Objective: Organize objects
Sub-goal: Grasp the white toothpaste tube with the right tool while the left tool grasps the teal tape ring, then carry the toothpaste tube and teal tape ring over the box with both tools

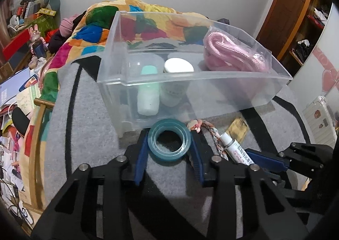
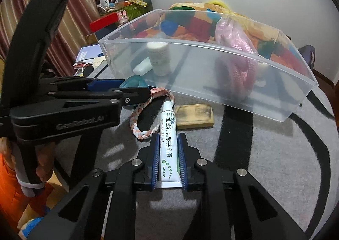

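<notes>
A clear plastic bin (image 1: 222, 89) (image 2: 211, 83) stands on the grey rug. Inside are a mint-capped white bottle (image 1: 148, 95), a white-lidded jar (image 1: 177, 83) (image 2: 159, 57) and a bagged pink rope (image 1: 235, 53) (image 2: 239, 64). My left gripper (image 1: 169, 144) is shut on a teal tape roll (image 1: 168, 143) just in front of the bin; it also shows in the right wrist view (image 2: 135, 89). My right gripper (image 2: 168, 148) is shut on a white ointment tube (image 2: 168, 140) (image 1: 236, 150) resting on the rug.
A braided cord (image 2: 144, 117) (image 1: 214, 136) and a tan block (image 2: 195, 116) (image 1: 238, 126) lie on the rug before the bin. A colourful blanket (image 1: 89, 34) lies behind. Cluttered shelves (image 1: 23, 23) stand at left, a wooden door (image 1: 290, 6) at right.
</notes>
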The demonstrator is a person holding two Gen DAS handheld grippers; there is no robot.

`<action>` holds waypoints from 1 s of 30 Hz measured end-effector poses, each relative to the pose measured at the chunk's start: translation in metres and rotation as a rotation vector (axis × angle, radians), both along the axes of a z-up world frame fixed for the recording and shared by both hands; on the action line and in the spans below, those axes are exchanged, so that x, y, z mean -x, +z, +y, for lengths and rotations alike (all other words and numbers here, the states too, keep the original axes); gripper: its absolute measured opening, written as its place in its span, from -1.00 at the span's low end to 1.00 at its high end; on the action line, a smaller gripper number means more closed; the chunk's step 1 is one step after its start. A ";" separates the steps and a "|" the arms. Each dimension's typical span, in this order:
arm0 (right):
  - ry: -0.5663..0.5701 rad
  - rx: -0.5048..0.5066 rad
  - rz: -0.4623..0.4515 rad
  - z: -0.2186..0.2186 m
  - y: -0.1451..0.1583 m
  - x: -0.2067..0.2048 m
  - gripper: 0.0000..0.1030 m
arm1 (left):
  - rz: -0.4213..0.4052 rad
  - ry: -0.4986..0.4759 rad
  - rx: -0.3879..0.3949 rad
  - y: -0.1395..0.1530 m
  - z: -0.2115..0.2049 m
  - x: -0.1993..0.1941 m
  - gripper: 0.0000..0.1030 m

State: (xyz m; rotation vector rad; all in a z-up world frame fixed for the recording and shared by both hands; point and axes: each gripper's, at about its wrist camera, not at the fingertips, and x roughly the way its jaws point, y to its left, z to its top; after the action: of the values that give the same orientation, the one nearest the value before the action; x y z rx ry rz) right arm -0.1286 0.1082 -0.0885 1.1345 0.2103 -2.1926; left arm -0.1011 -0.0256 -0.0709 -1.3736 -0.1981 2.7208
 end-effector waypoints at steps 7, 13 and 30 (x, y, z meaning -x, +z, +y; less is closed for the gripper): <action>-0.011 0.028 0.056 0.005 0.020 -0.007 -0.70 | 0.035 0.002 0.001 0.010 -0.001 -0.018 -0.27; -0.040 0.080 0.117 0.019 0.049 -0.009 -0.70 | 0.102 0.010 -0.007 0.037 -0.005 -0.030 -0.27; -0.217 0.144 0.264 0.052 0.105 0.037 -0.70 | 0.260 -0.011 0.009 0.103 0.011 -0.004 -0.27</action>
State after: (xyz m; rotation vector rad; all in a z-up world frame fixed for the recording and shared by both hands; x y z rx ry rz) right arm -0.1651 0.1599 0.0168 0.8189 0.0407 -2.5039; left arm -0.0970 -0.0143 0.0321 -1.0042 -0.1581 2.8570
